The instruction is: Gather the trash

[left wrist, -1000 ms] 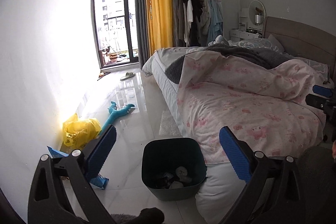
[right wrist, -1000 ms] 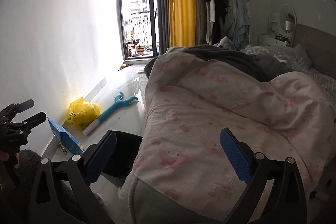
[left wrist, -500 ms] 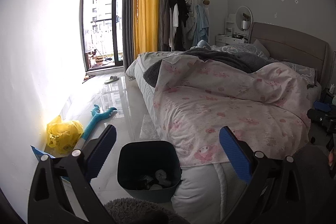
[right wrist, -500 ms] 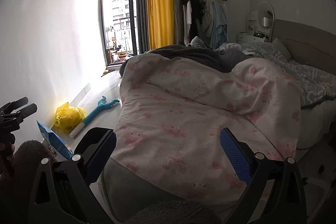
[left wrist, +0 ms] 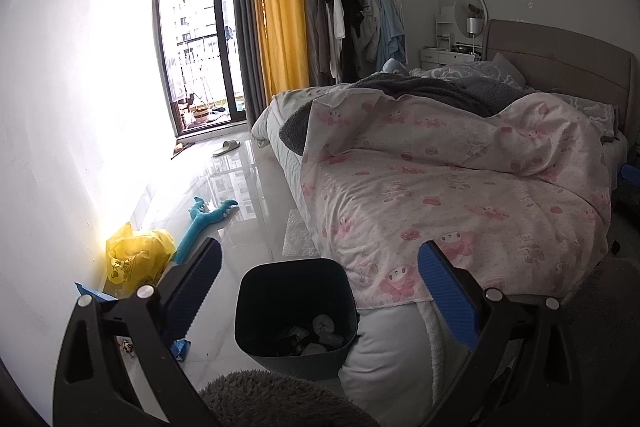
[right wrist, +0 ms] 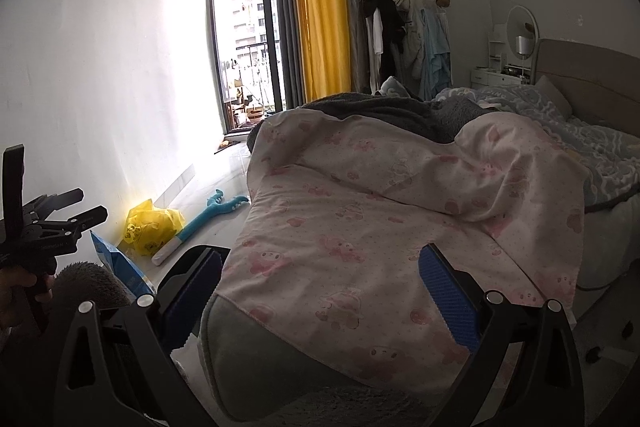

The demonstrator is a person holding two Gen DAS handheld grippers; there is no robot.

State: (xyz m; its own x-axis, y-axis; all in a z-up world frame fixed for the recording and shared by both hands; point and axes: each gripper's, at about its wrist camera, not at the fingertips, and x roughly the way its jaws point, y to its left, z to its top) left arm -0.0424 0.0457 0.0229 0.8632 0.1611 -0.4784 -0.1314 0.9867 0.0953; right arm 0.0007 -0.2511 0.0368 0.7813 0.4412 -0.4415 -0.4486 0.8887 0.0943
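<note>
Left gripper (left wrist: 318,291): jaws spread wide, nothing held between the blue pads (left wrist: 194,287). It is held above the floor (left wrist: 248,203) at the foot of the bed (left wrist: 440,187), pointed down the room toward the balcony door (left wrist: 196,51).

Right gripper (right wrist: 320,295): jaws likewise spread wide and nothing gripped. It is held over the bed's corner, with the pink quilt (right wrist: 380,211) filling the space seen between its pads (right wrist: 448,299).

Bin (left wrist: 296,315): dark, upright on the floor, touching the bed's corner, seen between the left gripper's fingers. Crumpled pale scraps (left wrist: 324,327) are seen lying at its bottom.

Trash on the floor, along the left wall:
- yellow bag (left wrist: 136,259), crumpled, against the wall;
- blue packet (left wrist: 94,293), just in front of the bag, partly hidden behind the left finger; seen more fully in the right wrist view (right wrist: 120,267);
- small spotted scrap (left wrist: 127,347) near the packet; what it is cannot be told.

A teal toy (left wrist: 208,219) with a white handle is laid on the floor beside the bag, well apart from the bin. A patch of bubble wrap (left wrist: 298,237) is seen at the bed's edge, just beyond the bin. A slipper (left wrist: 226,147) is noted near the door.

A grey fuzzy rug (left wrist: 280,399) is seen at the bottom edge, near the bin.

In the right wrist view the left gripper (right wrist: 60,215) is seen at the far left, held in a hand (right wrist: 16,291).
</note>
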